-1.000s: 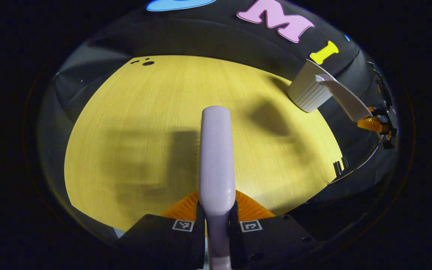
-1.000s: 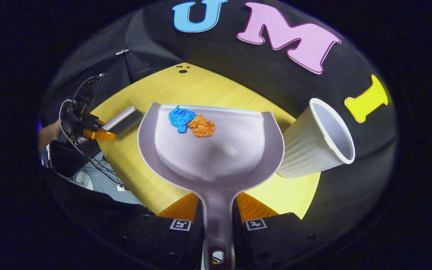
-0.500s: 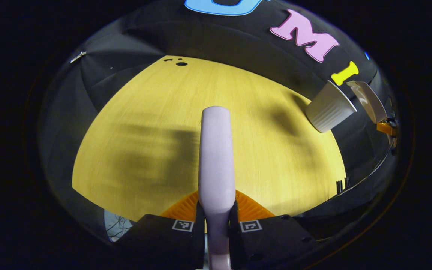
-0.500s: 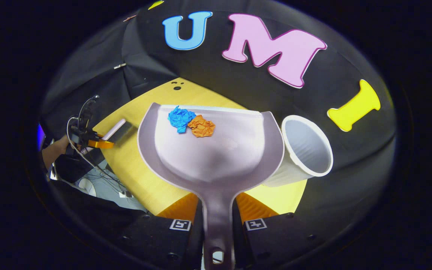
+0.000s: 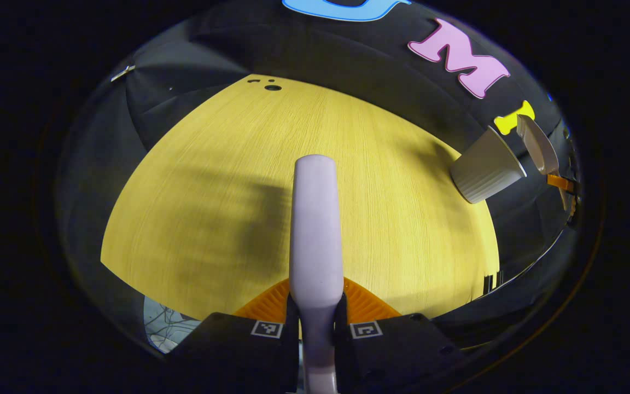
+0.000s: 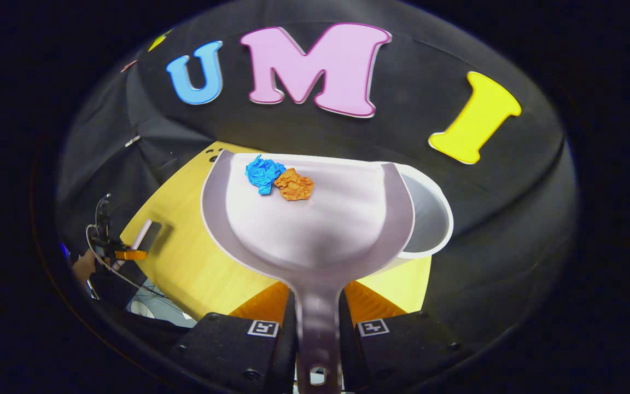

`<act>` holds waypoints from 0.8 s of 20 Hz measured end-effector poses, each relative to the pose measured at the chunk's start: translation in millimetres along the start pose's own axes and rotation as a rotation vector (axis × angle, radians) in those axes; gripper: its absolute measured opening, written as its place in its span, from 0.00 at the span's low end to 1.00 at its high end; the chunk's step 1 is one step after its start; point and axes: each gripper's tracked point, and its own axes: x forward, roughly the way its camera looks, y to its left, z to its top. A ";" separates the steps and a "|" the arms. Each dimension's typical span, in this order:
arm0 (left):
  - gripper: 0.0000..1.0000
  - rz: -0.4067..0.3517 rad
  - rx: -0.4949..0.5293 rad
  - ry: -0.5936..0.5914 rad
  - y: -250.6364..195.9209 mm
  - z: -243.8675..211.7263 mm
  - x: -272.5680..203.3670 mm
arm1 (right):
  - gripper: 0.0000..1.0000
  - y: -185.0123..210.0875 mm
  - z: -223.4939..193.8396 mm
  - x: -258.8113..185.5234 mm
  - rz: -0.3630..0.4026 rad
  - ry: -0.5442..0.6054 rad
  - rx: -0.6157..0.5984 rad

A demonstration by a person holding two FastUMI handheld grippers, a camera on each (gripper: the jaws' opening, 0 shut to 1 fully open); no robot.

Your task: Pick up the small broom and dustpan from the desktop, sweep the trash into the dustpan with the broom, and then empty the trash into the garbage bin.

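Note:
My left gripper (image 5: 315, 324) is shut on the pale handle of the small broom (image 5: 315, 219), which points forward above the yellow desktop (image 5: 227, 164). My right gripper (image 6: 318, 323) is shut on the handle of the pale dustpan (image 6: 309, 230). A blue paper ball (image 6: 263, 173) and an orange paper ball (image 6: 294, 185) lie near the pan's front lip. The pan hangs lifted, partly over the mouth of the white ribbed garbage bin (image 6: 427, 219). In the left gripper view the bin (image 5: 484, 167) stands at the desk's far right with the dustpan (image 5: 536, 143) just beyond it.
The desk's far corner has small dark holes (image 5: 271, 86). In the right gripper view the other gripper with the broom (image 6: 132, 246) and a hand sit at the desk's left edge, cables and floor below. Black cloth walls ring the desk.
The right gripper has carried the dustpan up and to the right, so it now overlaps the bin's mouth. The left gripper with the broom drifted slightly left and back.

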 end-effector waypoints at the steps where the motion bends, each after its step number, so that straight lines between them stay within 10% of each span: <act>1: 0.30 0.001 -0.012 0.004 -3.1 0.2 1.3 | 0.37 -14.7 0.9 4.7 -0.017 0.006 0.008; 9: 0.30 0.036 -0.086 0.011 -17.9 5.4 12.2 | 0.37 -108.6 5.3 38.3 -0.138 0.033 0.092; 16: 0.31 0.081 -0.119 0.028 -19.4 15.7 8.1 | 0.37 -184.2 22.5 41.7 -0.301 0.094 -0.080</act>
